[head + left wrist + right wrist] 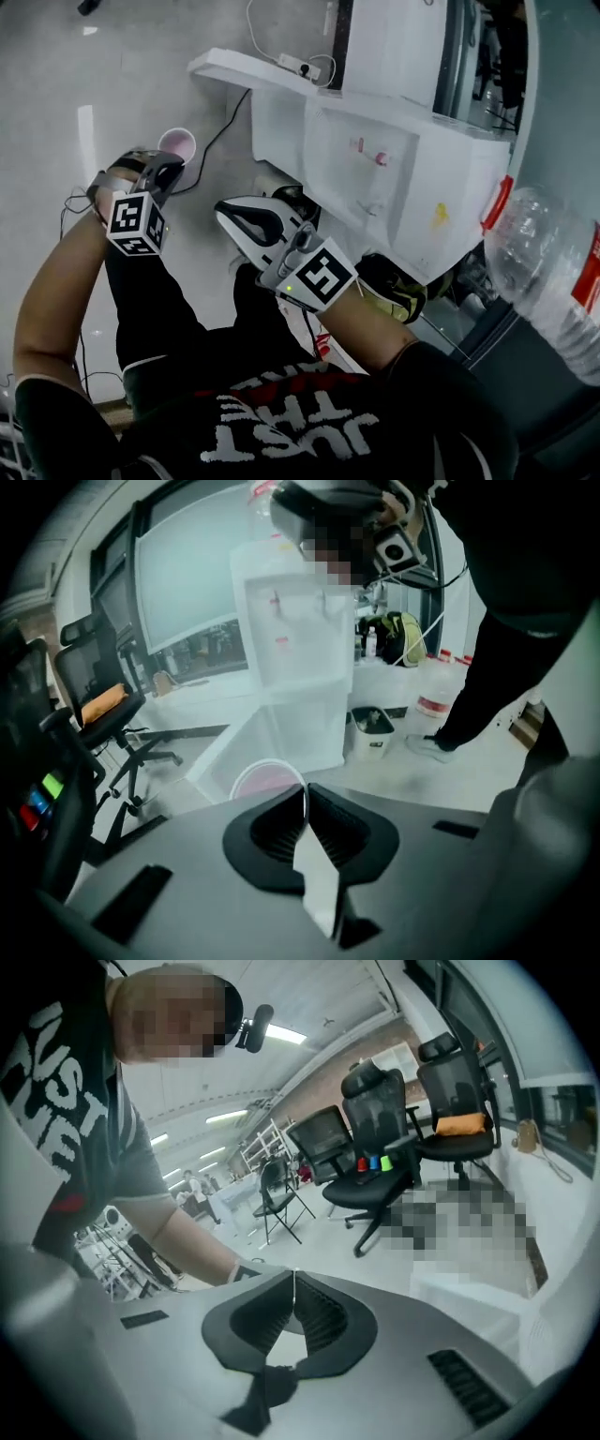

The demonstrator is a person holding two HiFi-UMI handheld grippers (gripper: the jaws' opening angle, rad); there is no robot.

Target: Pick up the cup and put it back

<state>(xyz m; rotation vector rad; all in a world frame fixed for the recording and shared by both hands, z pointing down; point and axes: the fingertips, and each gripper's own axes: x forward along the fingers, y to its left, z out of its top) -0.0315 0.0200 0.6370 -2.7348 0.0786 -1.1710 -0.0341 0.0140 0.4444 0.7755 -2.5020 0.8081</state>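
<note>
On shirt [309, 398]: "JUST THE"; cup [177, 144] on flr [112, 75]

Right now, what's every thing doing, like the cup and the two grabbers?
cup: upright, mouth facing up, rim looks pinched.
left gripper: fingers shut on the cup's rim.
right gripper: fingers shut, nothing between them.

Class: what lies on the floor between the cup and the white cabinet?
A black cable, running across the floor between cup and cabinet; the head view shows it.
</note>
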